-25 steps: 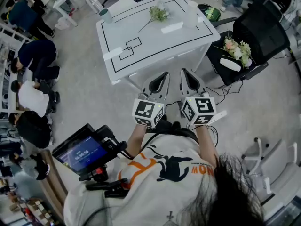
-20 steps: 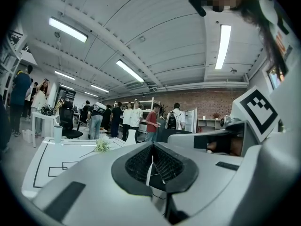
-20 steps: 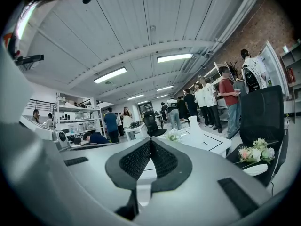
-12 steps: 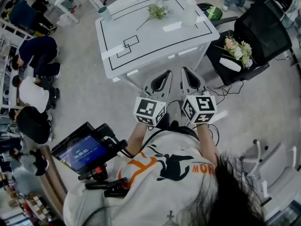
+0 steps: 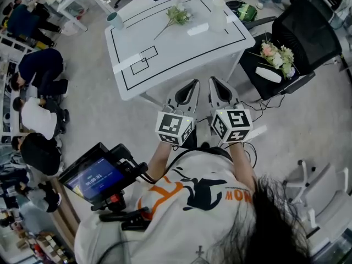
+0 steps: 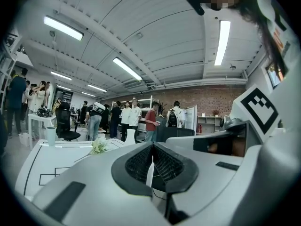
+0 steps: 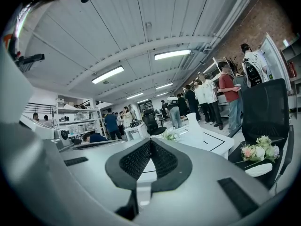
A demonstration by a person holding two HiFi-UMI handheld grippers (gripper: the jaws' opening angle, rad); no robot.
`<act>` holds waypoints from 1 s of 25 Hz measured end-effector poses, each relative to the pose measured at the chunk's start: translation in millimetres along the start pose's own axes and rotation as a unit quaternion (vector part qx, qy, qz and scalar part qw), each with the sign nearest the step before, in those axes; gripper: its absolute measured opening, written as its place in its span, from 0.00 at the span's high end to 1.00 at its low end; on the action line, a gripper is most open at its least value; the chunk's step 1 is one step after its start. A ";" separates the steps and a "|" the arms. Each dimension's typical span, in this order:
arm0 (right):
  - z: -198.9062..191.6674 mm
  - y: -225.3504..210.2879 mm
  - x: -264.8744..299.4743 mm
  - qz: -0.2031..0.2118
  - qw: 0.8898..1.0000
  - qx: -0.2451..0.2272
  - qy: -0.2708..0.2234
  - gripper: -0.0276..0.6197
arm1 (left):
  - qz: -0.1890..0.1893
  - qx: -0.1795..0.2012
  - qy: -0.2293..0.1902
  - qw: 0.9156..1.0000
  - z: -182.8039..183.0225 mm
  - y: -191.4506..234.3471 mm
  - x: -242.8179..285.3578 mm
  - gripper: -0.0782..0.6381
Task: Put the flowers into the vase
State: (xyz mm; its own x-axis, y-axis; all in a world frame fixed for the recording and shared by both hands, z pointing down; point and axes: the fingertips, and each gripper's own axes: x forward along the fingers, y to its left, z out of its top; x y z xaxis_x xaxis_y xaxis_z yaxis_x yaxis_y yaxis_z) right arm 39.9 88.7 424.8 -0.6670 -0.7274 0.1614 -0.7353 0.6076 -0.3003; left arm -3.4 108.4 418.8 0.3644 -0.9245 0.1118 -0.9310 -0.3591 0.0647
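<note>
A flower sprig with white blooms lies on the white table, and a white vase stands to its right. A second bouquet of pink and white flowers rests on a black chair right of the table. My left gripper and right gripper are side by side in front of the table's near edge, both shut and holding nothing. The left gripper view shows the sprig beyond the jaws. The right gripper view shows the sprig, the vase and the bouquet.
A teal cup stands at the table's far left corner. Several people sit or crouch along the left. A monitor rig hangs at my left hip. White chair frames stand at the right.
Both grippers have moved a little forward toward the table together, still shut and empty. The table has shifted slightly left in the head view.
</note>
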 end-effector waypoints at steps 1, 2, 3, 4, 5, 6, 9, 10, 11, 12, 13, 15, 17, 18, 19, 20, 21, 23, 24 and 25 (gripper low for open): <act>0.4 -1.9 7.5 -0.001 1.000 0.001 0.001 0.94 | -0.002 0.001 0.001 1.000 -0.8 5.5 5.2 0.88; 0.9 -4.2 15.0 -0.003 1.000 0.002 0.001 0.94 | -0.005 0.002 0.002 1.000 -1.5 10.9 10.7 0.88; 1.3 -6.6 21.6 -0.005 1.000 0.003 0.002 0.94 | -0.007 0.003 0.002 1.000 -1.9 15.5 16.0 0.88; 1.7 -8.8 26.8 -0.006 1.000 0.003 0.003 0.94 | -0.009 0.005 0.002 1.000 -1.7 19.2 20.4 0.88; 2.2 -10.5 31.0 -0.008 1.000 0.002 0.003 0.94 | -0.010 0.006 0.001 1.000 -1.3 22.4 23.9 0.88; 2.8 -12.1 35.6 -0.010 1.000 0.003 0.003 0.94 | -0.012 0.007 0.001 1.000 -0.6 26.2 27.4 0.88; 6.3 -16.0 63.7 -0.017 1.000 0.012 0.003 0.94 | -0.016 0.004 0.002 1.000 2.4 51.9 43.8 0.88; 8.0 -16.5 77.5 -0.019 1.000 0.016 0.004 0.94 | -0.018 0.001 0.002 1.000 3.6 65.2 51.0 0.88; 9.7 -16.5 91.6 -0.021 1.000 0.018 0.005 0.94 | -0.019 -0.001 0.003 1.000 5.1 79.1 58.1 0.88; 11.3 -16.1 104.7 -0.023 1.000 0.018 0.006 0.94 | -0.019 -0.002 0.003 1.000 6.9 92.5 64.6 0.88; 12.6 -15.5 116.6 -0.025 0.999 0.018 0.008 0.94 | -0.019 -0.003 0.004 1.000 8.6 104.8 70.4 0.88; 14.4 -14.4 136.9 -0.028 0.999 0.019 0.013 0.94 | -0.020 -0.005 0.005 1.000 11.3 125.6 80.2 0.88; 16.6 -14.6 156.0 -0.032 0.999 0.019 0.017 0.94 | -0.022 -0.008 0.006 1.000 13.5 143.8 89.7 0.88; 17.9 -14.8 166.0 -0.034 0.999 0.019 0.019 0.94 | -0.023 -0.009 0.007 1.000 14.3 152.8 94.4 0.88; 19.1 -14.9 176.1 -0.036 0.999 0.018 0.021 0.94 | -0.024 -0.010 0.008 1.000 14.8 161.9 99.0 0.88; 20.1 -14.9 186.0 -0.037 0.999 0.019 0.022 0.94 | -0.025 -0.012 0.010 1.000 14.8 171.0 103.4 0.88; 21.0 -14.9 195.5 -0.039 0.999 0.019 0.024 0.94 | -0.027 -0.013 0.011 0.999 14.4 179.7 107.5 0.88; 22.0 -15.6 213.3 -0.043 0.998 0.019 0.028 0.94 | -0.030 -0.017 0.015 0.999 13.0 195.8 115.6 0.88; 22.2 -16.2 221.8 -0.045 0.998 0.019 0.031 0.94 | -0.031 -0.020 0.016 0.999 12.2 203.3 119.9 0.88; 22.1 -17.1 230.1 -0.046 0.998 0.019 0.034 0.94 | -0.032 -0.022 0.018 0.999 11.2 210.6 124.4 0.88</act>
State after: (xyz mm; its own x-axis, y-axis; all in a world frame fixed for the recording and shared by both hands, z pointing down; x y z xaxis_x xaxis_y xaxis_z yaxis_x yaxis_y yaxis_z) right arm -98.3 -96.1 446.3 -0.6037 -0.7560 0.2528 -0.7901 0.5252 -0.3161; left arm -154.4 -83.6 435.3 0.4252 -0.8940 0.1413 -0.9039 -0.4115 0.1168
